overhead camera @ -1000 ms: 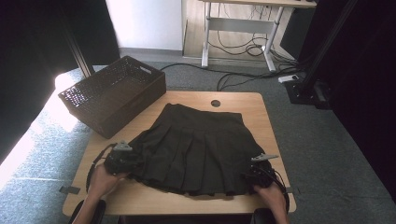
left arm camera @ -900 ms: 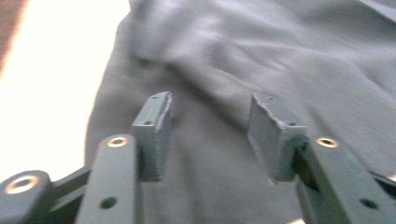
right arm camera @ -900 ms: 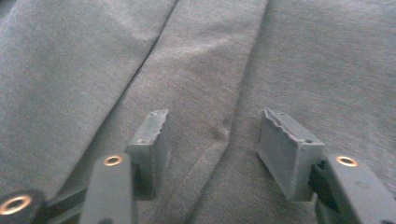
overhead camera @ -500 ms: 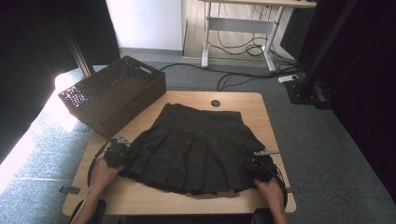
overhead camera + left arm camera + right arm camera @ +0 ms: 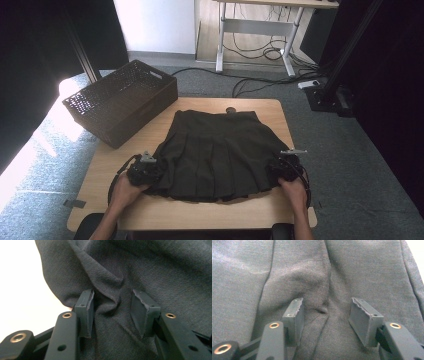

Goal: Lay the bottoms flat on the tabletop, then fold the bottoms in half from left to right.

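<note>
High view, skirt: dark pleated skirt (image 5: 220, 150) lies flat on the wooden table (image 5: 125, 150), waistband at the far edge, hem toward the person; spread out, probably for smoothing or a fold from the hem.
High view, left gripper: left gripper (image 5: 142, 172) sits at the hem's left corner, the hand behind it low on the table; placed there, I judge, to take that corner.
High view, right gripper: right gripper (image 5: 285, 170) sits at the hem's right corner, mirroring the left, so both corners can be lifted evenly.
High view, surroundings: black woven basket (image 5: 120, 102) overhangs the table's far-left corner, well apart from the skirt; likely the destination.
Left gripper view, jaws: partly open, jaws just been opening; a raised fold of skirt (image 5: 112, 297) stands between the pads (image 5: 87, 307), which do not press on it. No grip yet.
Right gripper view, jaws: partly open over the skirt (image 5: 324, 277), a shallow pleat ridge between the pads (image 5: 364, 317), fabric not pinched.
Judgement: both tongs are positioned but neither holds cloth; closing on the gathered folds seems the next need.
</note>
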{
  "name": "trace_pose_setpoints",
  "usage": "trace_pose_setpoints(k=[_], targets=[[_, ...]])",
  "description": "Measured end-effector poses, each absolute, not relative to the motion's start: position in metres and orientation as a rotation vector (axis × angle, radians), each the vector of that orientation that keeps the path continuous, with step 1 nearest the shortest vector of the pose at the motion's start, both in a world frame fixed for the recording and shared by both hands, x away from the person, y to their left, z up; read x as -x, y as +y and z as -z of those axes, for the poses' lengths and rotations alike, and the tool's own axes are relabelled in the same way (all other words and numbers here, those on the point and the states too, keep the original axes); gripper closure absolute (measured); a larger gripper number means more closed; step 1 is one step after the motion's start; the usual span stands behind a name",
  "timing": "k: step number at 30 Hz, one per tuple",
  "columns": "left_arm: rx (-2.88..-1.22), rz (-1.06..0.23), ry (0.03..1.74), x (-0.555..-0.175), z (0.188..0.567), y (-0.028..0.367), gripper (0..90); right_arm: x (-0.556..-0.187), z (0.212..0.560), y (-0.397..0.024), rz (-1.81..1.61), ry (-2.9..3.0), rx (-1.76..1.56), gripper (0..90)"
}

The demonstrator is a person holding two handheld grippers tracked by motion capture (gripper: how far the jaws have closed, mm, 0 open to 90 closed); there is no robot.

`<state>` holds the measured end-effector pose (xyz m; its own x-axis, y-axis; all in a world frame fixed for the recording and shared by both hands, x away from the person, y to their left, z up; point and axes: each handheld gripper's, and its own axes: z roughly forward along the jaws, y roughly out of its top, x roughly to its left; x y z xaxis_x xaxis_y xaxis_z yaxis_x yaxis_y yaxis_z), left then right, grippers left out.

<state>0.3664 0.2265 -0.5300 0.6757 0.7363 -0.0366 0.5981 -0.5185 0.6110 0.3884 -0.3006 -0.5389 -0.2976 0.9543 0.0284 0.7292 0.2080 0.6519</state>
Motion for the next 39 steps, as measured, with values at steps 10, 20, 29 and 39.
trace_pose_setpoints(k=[10, 20, 29, 39], targets=[[-2.278, -0.27, 0.994, -0.366, 0.528, 0.229, 44.0, -0.385, 0.54, -0.303, -0.825, 2.115, -1.537, 33.7], [-2.143, -0.309, 1.005, -0.399, 0.487, 0.249, 41.3, -0.362, 0.502, -0.278, -0.91, 2.121, -1.457, 30.1], [-2.325, -0.273, 1.027, -0.45, 0.516, 0.22, 62.5, -0.352, 0.505, -0.213, -0.961, 2.347, -1.34, 45.0], [-2.406, -0.244, 0.923, -0.407, 0.523, 0.201, 81.2, -0.364, 0.528, -0.219, -0.793, 2.352, -1.374, 68.4]])
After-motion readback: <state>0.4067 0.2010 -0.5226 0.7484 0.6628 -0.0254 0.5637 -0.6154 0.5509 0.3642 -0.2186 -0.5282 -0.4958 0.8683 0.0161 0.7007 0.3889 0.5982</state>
